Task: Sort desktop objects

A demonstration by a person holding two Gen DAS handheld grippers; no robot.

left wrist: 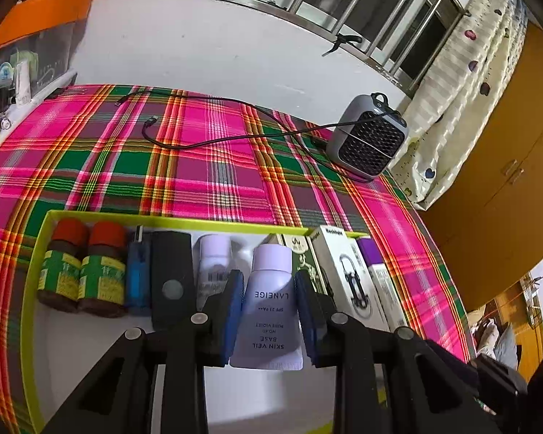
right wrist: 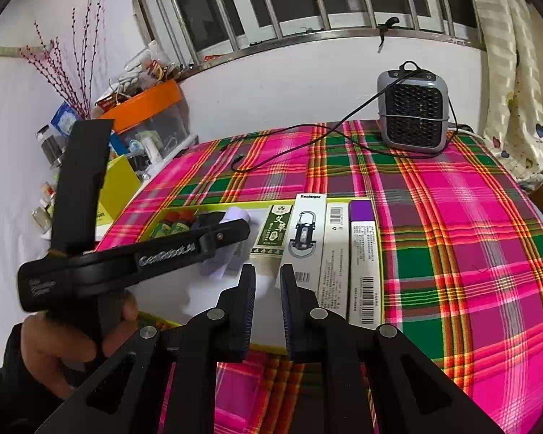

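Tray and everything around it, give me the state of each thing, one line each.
Left hand-held gripper: shut on lavender tube, over the tray.
Right hand-held gripper: shut, empty.
Tray: lidless, partly filled.
Two brown bottles: capped, lying flat.
Fan heater: upright, cable attached.

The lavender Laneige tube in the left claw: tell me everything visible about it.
The Laneige tube is a small soft tube, pale lavender, with a lighter rounded cap pointing away from the camera and a flat crimped end nearest it. Its print reads LANEIGE, SKIN VEIL BASE, upside down in the left wrist view. The left claw is closed on its sides with both blue pads. It sits above the white floor of the yellow-green tray, between a similar tube and the boxes.
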